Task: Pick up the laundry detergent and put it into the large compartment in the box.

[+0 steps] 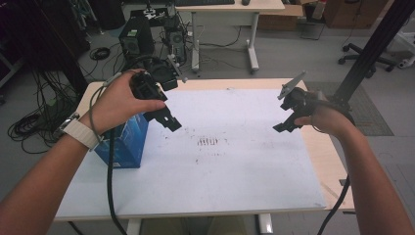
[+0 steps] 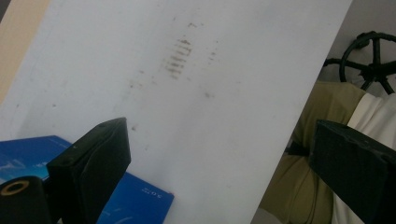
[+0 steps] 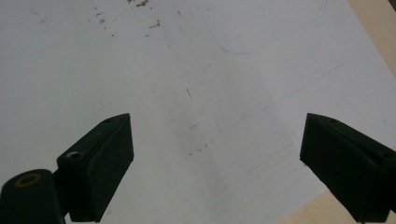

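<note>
A: Where are we w/ the left gripper (image 1: 166,116)?

B: It hangs over the left part of the white sheet (image 1: 235,166), jaws spread wide, nothing btwn them. In the left gripper view the blue box (image 2: 135,200) sits just below and behind the near jaw, apart from it, not touched.

A: And the box itself?

B: Upright on the table's left edge in the high view (image 1: 125,142), partly under our left hand (image 1: 120,103) and forearm. It stands half on the sheet, half over bare wood, as far as we can tell.

A: Right side?

B: Right gripper (image 1: 288,122) hovers over the sheet's right part, near the table (image 1: 337,196) edge, also slack and empty; the right gripper view has both jaws far apart over plain sheet w/ faint pen lines and some brown smudges (image 1: 208,142) further off.

A: So which step?

B: We'd judge it's the approach, nothing grasped yet. The box is nearest the left gripper, so that's prob. our target.

A: Next move?

B: Left needs to swing back and down toward the box, line the jaws up across a narrow face, then close. Box looks wide, so we'd pick the thin side. Right can wait, or steady it if it tips.
</note>
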`<move>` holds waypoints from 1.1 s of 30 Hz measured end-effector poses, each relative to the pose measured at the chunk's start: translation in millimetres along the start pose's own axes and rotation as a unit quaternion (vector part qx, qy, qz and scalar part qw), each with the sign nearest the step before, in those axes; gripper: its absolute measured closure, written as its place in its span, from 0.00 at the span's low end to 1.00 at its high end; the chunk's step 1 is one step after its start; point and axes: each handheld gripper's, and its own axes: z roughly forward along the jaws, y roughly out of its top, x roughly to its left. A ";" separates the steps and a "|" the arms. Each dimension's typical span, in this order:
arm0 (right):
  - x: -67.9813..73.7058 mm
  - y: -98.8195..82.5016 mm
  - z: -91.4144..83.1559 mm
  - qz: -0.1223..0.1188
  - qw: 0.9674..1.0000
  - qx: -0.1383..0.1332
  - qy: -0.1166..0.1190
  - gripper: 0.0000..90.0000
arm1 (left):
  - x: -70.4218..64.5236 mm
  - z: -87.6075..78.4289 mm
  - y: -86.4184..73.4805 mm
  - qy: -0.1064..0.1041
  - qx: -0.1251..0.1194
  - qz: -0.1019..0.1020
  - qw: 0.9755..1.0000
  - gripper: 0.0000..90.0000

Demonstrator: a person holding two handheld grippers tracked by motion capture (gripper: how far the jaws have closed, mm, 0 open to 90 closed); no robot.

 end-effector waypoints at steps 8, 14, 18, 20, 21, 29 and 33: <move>1.0 0.0 0.9 0.001 1.000 0.001 0.000 0.11 | -10.7 10.2 6.9 -0.015 -0.001 0.019 1.000 0.07; 2.2 3.8 1.8 -0.003 1.000 0.001 0.001 0.11 | -18.8 16.0 10.1 -0.021 -0.002 0.029 0.999 0.06; 2.2 5.5 3.5 -0.003 1.000 0.000 0.003 0.11 | -21.3 20.8 11.5 -0.024 0.001 0.033 0.999 0.07; 2.0 5.9 4.0 -0.004 1.000 0.001 0.003 0.11 | -21.9 22.8 12.1 -0.024 0.001 0.034 0.999 0.07; 1.8 6.0 4.2 -0.005 1.000 0.001 0.003 0.11 | -22.2 23.5 12.1 -0.024 0.001 0.033 0.999 0.07; 1.3 4.6 4.1 -0.003 1.000 0.000 0.003 0.11 | -24.1 26.5 13.9 -0.022 -0.007 0.038 0.999 0.07; 1.4 4.9 5.3 -0.003 1.000 0.002 0.004 0.11 | -27.0 27.8 15.9 -0.023 -0.011 0.043 0.999 0.07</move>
